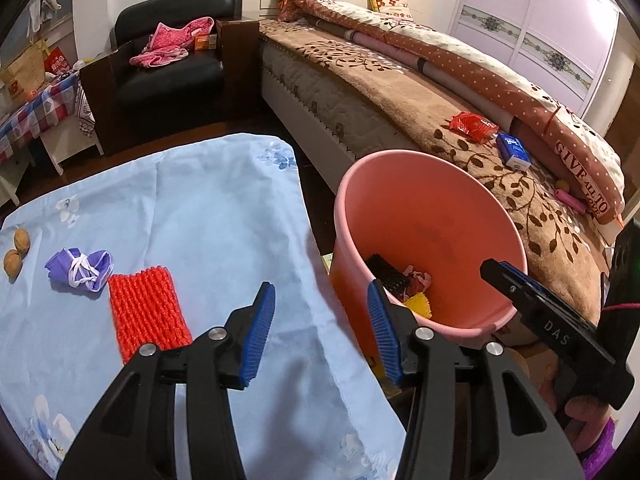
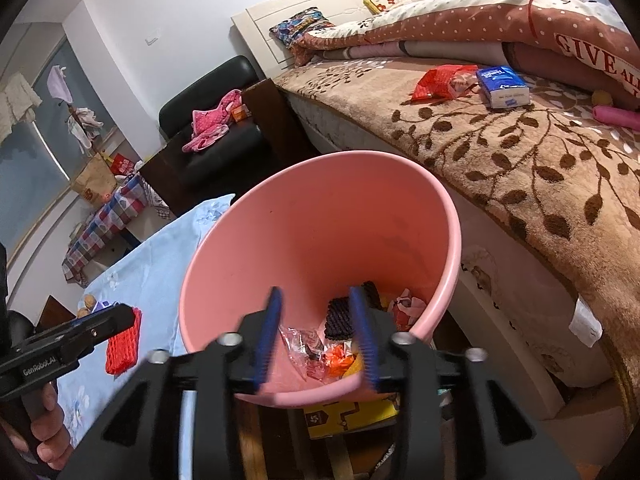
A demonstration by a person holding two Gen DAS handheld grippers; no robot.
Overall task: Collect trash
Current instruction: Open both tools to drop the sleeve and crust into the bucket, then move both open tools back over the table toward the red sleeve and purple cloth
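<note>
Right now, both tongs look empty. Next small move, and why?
Probably swing the left tongs left and down onto the red foam net. They are open and empty, and the net is the nearest loose item on the blue cloth outside the pink bucket.

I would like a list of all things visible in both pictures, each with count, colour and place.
bucket: one, pink, between table and bed
trash in bucket: several wrappers, black, orange, yellow, clear
foam net: one, red, on tablecloth
cloth pouch: one, purple, left of the net
walnuts: two, brown, table's left edge
tablecloth: one, light blue
snack bag: one, red, on bed
tissue pack: one, blue, on bed
armchair: one, black, pink clothes on it
left gripper: fingers open, blue, above the table edge
right gripper: fingers open, blue, over bucket
</note>
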